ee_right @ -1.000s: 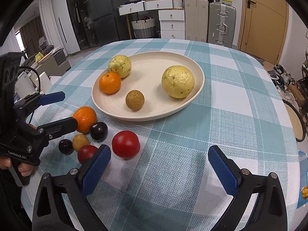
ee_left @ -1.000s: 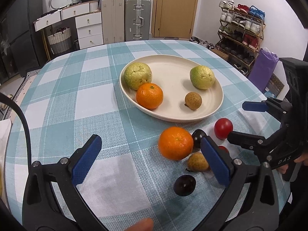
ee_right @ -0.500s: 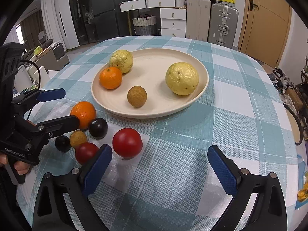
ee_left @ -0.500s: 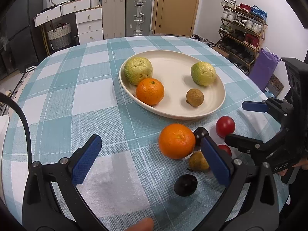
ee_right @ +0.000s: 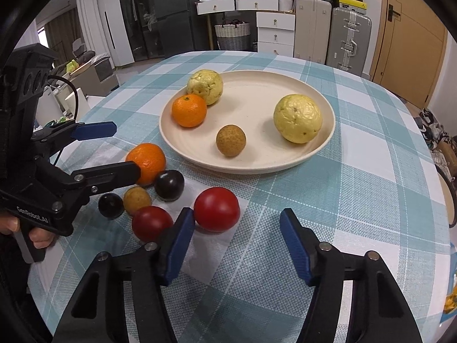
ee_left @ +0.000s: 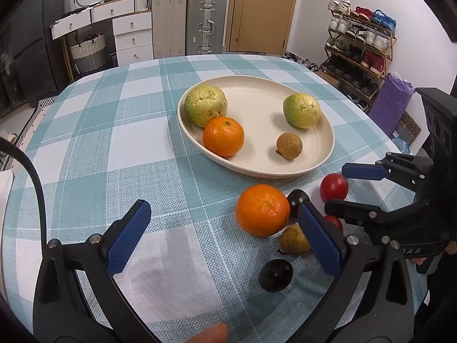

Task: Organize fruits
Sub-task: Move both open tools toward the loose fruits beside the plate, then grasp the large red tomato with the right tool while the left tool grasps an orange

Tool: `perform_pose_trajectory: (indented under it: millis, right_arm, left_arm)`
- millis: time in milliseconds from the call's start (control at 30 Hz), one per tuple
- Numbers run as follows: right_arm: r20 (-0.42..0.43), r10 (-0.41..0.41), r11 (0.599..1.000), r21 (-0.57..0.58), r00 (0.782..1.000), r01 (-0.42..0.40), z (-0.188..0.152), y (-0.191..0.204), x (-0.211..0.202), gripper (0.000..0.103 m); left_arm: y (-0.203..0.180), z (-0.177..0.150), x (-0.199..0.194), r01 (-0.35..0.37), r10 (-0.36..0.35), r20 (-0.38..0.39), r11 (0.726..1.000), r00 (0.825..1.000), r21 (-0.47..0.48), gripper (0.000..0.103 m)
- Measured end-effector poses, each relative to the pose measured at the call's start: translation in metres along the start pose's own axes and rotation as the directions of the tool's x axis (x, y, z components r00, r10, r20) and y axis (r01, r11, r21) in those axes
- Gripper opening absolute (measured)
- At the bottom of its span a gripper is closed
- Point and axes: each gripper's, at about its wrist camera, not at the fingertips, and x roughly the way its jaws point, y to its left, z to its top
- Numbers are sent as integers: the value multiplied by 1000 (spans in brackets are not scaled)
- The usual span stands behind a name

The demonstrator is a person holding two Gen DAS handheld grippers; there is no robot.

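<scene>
Right claw [ee_right: 237, 245] closing near the glossy red tomato [ee_right: 216, 209].

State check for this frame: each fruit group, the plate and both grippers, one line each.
plate: holds four fruits
two guavas: on plate
orange: on plate
second orange: on tablecloth
larger tomato: on tablecloth, ungripped
left gripper: open, empty
right gripper: closing, nothing between pads
</scene>
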Motion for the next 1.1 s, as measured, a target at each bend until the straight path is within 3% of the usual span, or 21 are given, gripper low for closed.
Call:
perform_pose_trajectory:
  millis: [233, 500, 1100]
  right_arm:
    - [3, 28, 1000, -14, 1000, -28, 0, 4, -1, 54]
    - [5, 63, 998, -21, 998, -63, -1, 5, -2, 34]
    - [48, 53, 999, 6, 997, -54, 2, 0, -12, 32]
  left_arm:
    - [-4, -1, 1, 5, -5, -8, 1000, 1000, 16, 102]
    - [-5, -1, 2, 9, -9, -14, 1000, 1000, 15, 102]
    - [-5, 1, 3, 29, -29, -16, 1000, 999, 0, 102]
